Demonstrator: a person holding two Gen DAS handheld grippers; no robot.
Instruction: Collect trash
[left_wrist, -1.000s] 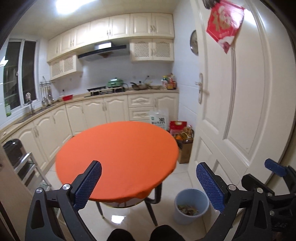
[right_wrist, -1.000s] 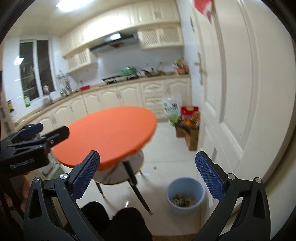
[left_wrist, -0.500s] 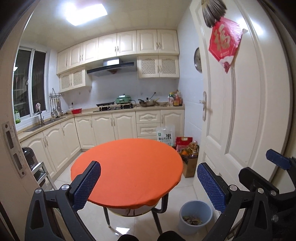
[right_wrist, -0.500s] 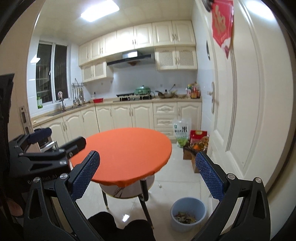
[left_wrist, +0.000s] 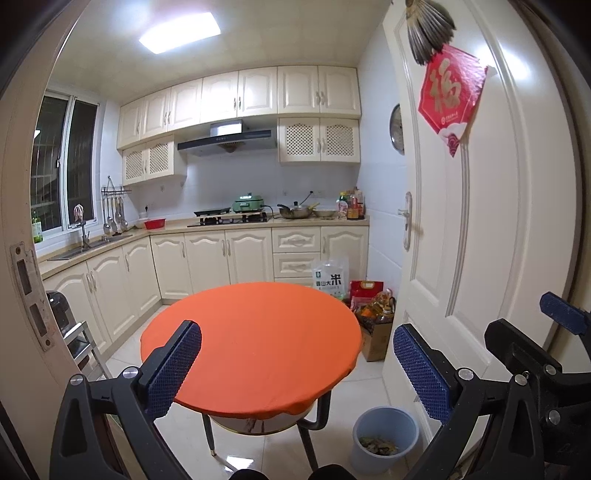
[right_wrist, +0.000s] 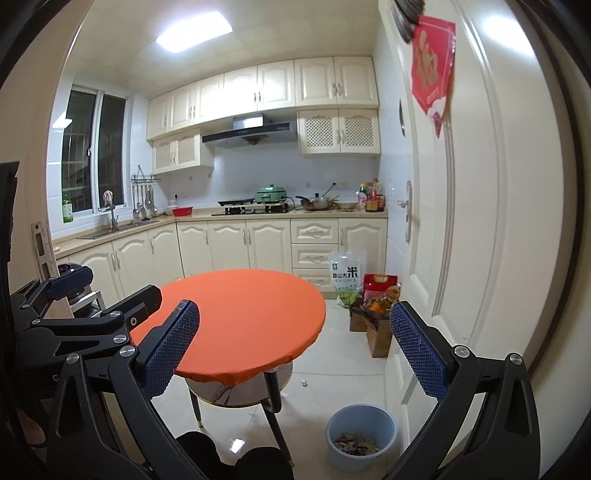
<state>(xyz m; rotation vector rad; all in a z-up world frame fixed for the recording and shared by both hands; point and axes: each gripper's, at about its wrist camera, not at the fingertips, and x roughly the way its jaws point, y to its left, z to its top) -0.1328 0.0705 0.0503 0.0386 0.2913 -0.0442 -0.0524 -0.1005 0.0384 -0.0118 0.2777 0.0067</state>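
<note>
Currently, status:
Left gripper (left_wrist: 297, 365): jaws spread wide, empty.
Right gripper (right_wrist: 295, 349): jaws spread wide, empty.
Bin (right_wrist: 361, 441): on the floor by the door (right_wrist: 480, 221), right of the table (right_wrist: 236, 317); scraps inside.
Loose trash: one small white scrap (right_wrist: 304, 383) on the floor past the table leg; table top bare.
Key relation: scrap lies forward and below both grippers, beyond the bin.
Nearer hand: right, by estimate.

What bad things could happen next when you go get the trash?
The small white scrap on the floor lies close to the table legs, so a gripper might bump them. The blue bin sits tight beside the door; a knock could tip out its trash.
</note>
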